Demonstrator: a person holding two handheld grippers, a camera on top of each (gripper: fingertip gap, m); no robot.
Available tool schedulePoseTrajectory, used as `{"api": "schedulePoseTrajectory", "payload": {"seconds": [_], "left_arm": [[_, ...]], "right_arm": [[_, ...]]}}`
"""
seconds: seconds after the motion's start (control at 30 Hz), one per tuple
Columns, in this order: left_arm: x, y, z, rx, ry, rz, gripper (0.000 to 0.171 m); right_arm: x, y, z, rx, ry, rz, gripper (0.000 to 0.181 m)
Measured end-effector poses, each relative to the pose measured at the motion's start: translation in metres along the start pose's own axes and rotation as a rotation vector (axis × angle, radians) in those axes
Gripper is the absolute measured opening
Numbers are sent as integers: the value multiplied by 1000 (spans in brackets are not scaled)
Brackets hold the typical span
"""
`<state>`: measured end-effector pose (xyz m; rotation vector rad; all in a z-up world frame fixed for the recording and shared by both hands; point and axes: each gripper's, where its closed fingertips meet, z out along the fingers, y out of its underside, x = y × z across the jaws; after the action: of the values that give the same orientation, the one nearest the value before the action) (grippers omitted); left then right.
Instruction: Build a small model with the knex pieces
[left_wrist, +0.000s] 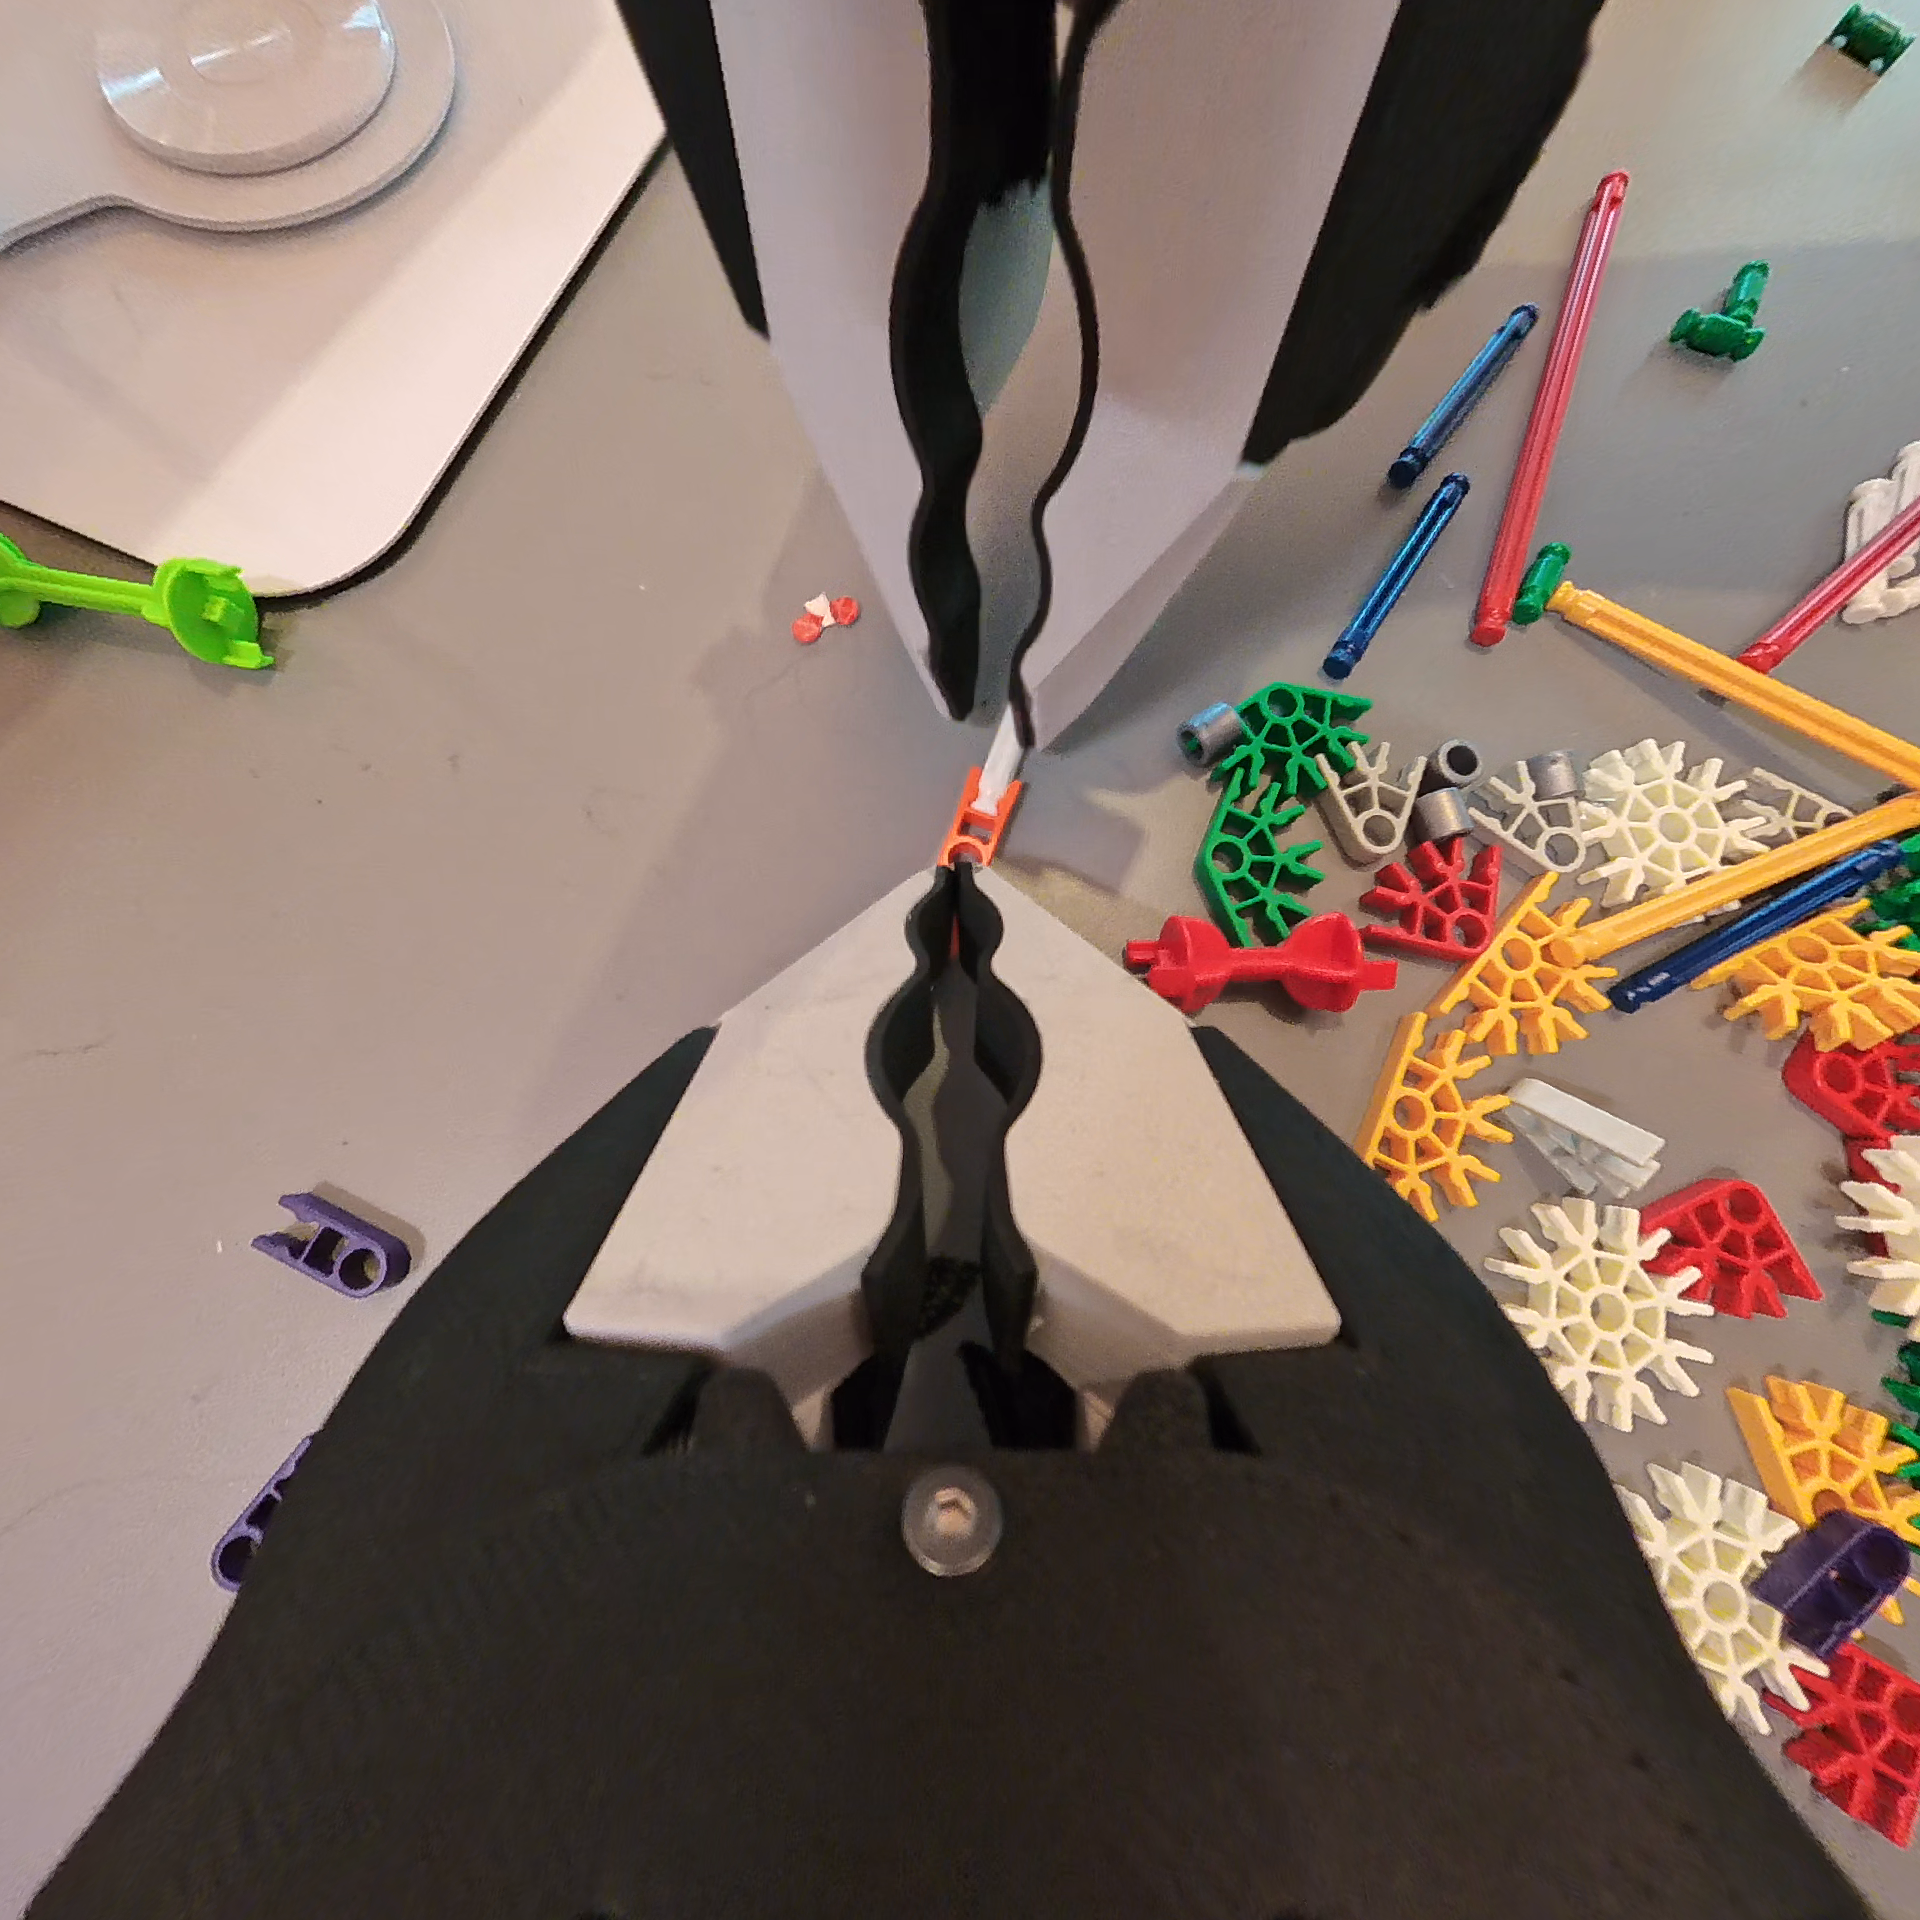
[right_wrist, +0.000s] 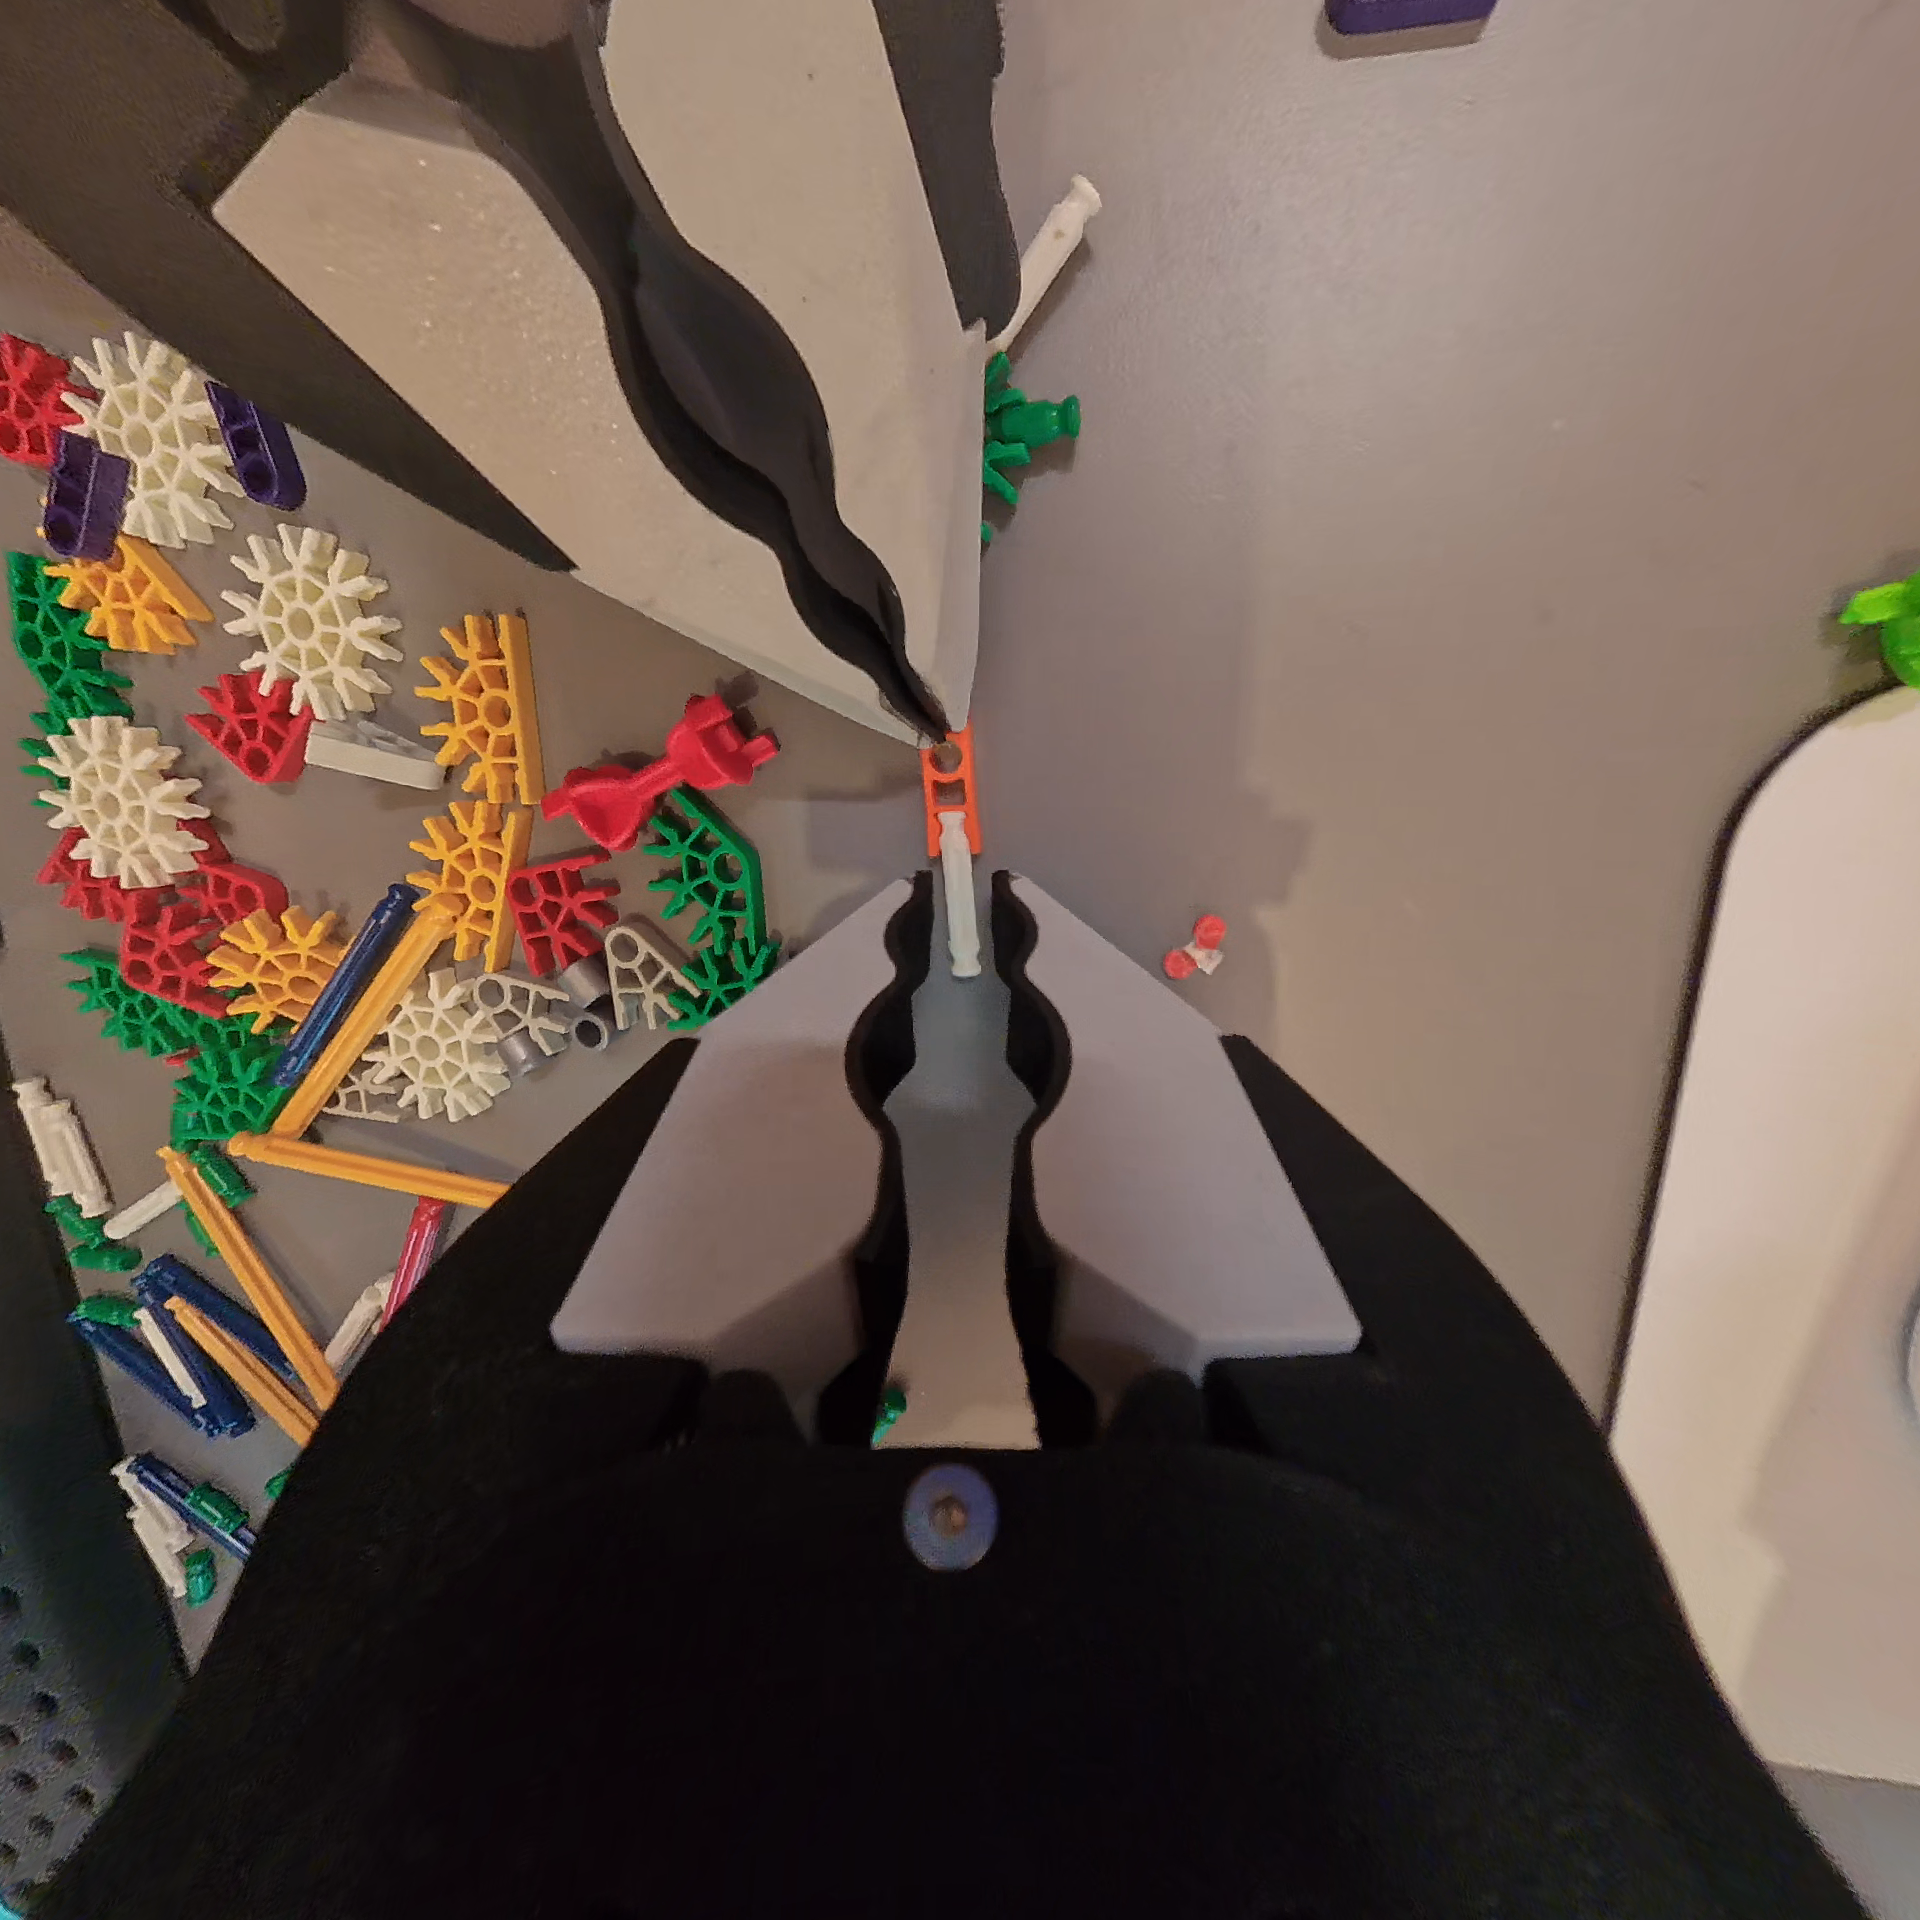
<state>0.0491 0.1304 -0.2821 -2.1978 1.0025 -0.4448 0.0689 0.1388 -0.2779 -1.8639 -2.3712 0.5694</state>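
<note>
No legible text or labels.

Soft, even indoor light, nothing blown out; faint blurry shadows on the grey table under the grippers; heavy fisheye bending at the edges; close-up black gripper bodies look soft, toy pieces pretty sharp.

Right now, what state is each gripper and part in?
Left gripper: shut on the small orange plastic connector.
Right gripper: jaws apart in its own view, short white plastic rod between them.
White rod: seated in the orange connector's clip.
Pile of coloured plastic pieces: loose on grey table.
</note>
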Motion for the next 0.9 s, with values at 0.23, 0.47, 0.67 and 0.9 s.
{"api": "schedulePoseTrajectory", "payload": {"seconds": [0.23, 0.47, 0.67, 0.9], "left_arm": [[1, 0, 0, -8, 7, 6, 0], [-1, 4, -6, -10, 0, -6, 3], [4, 2, -28, 20, -30, -27, 17], [17, 3, -57, 67, -80, -82, 25]], "right_arm": [[0, -6, 1, 68, -9, 20, 0], [-1, -8, -17, 138, 40, 53, 1], [-26, 13, -59, 126, 160, 5, 1], [-57, 39, -98, 294, 229, 104, 11]]}}
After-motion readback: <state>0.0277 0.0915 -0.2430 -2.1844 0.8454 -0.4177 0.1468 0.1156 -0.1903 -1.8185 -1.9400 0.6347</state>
